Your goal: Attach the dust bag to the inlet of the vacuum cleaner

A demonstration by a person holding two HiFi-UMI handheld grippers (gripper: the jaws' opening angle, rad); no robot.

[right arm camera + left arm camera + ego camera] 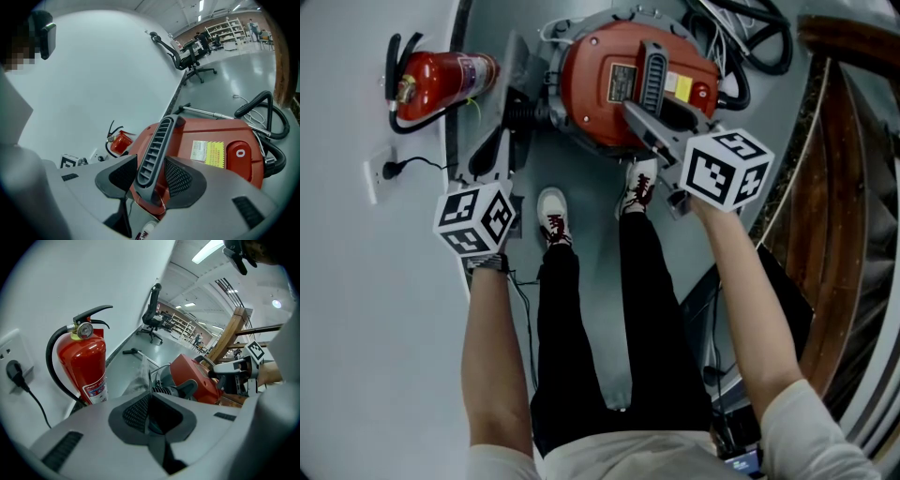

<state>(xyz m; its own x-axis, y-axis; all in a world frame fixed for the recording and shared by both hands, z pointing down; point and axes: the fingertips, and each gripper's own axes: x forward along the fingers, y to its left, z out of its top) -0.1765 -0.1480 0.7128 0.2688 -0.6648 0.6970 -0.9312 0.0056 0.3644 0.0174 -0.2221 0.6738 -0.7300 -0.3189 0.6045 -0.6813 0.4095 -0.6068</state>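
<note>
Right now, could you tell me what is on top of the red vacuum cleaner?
A grey ribbed handle, clamped by the right gripper, a yellow label and a red button. The lid beneath the handle and jaws is covered.

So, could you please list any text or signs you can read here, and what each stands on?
"0": on the red button of the vacuum cleaner.
Yellow label beside it: print too small to read.
Fire extinguisher label: too blurred to read.
</note>
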